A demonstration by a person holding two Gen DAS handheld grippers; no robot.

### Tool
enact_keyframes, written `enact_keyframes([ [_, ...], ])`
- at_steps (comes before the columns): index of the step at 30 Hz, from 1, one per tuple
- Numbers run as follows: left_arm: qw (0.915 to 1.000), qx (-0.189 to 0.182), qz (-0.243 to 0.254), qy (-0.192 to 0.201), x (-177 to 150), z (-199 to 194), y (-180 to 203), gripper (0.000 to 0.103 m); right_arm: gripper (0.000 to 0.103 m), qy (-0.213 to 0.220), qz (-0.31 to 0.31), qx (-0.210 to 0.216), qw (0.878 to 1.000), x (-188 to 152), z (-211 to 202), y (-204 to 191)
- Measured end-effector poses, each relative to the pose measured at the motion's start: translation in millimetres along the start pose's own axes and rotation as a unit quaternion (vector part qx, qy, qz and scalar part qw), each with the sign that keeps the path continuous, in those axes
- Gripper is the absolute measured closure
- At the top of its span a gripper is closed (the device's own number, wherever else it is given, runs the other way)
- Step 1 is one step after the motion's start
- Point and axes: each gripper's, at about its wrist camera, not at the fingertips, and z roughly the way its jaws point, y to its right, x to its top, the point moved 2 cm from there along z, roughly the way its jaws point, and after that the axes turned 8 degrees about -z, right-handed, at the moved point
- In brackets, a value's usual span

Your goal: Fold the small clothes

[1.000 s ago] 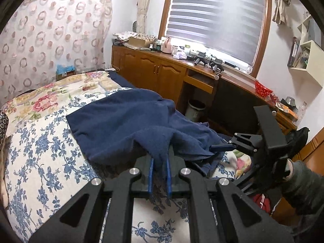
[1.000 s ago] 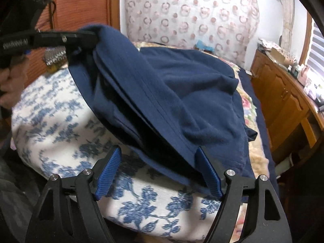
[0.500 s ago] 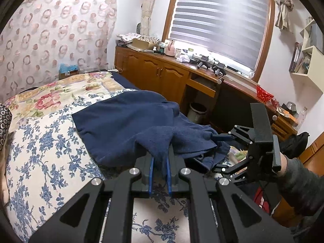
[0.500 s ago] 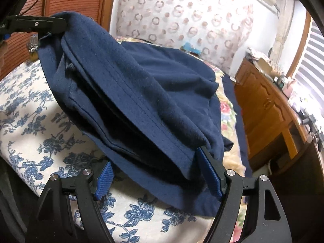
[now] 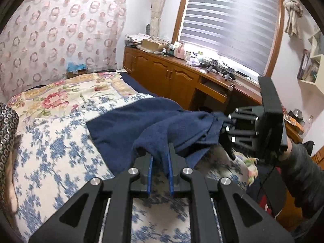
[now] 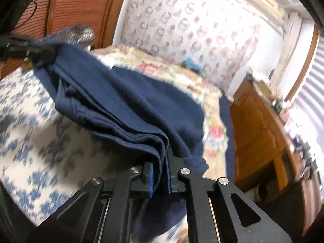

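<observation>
Cloth point(image 5: 129, 125), navy, lies partly on the bed point(image 5: 56, 145), with its near edge lifted between my two tongs. Bed carries a blue-flower sheet, and a pink-flower quilt point(image 5: 66, 95) farther back. Far part of the cloth rests flat on the sheet; the near part rises in folds and hangs clear.

Right view: cloth point(image 6: 125, 101) stretches as a layered band from upper left down to the bottom centre, several hemmed edges stacked. Picture blurred at the sides.

Wooden cabinets point(image 5: 168, 79) run under the window, cluttered on top.

Right tongs point(image 6: 160, 174): pressed together on a thick bunch of cloth layers. In the left view I see them point(image 5: 222, 121) at the right, gripping the cloth's corner, a dark sleeve point(image 5: 303, 174) behind.

Left tongs point(image 5: 160, 162): jaws opening slightly, a fold of cloth pinched between the blue pads point(image 5: 150, 170). In the right view they point(image 6: 44, 50) hold the far upper corner.
</observation>
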Motion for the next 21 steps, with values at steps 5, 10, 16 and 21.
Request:
enact_keyframes([
  [5,0.9998,0.007,-0.017,0.005,21.5,-1.2,-21.3,0.082,0.097,0.013,-0.029,-0.009,0.999,35.8,30.6,19.6],
  [10,0.999,0.034,-0.016,0.023,36.5,-5.2,-46.1,0.064,0.097,0.012,-0.06,0.002,0.998,56.8,67.0,22.9],
  [16,0.9981,0.051,-0.031,-0.016,39.7,34.4,-81.0,0.063,0.097,0.015,-0.073,0.016,0.997,78.8,107.7,29.4],
  [21,0.9964,0.057,-0.04,-0.047,31.8,67.8,-99.0,0.063,0.097,0.004,-0.07,0.014,0.997,87.7,138.1,37.8],
])
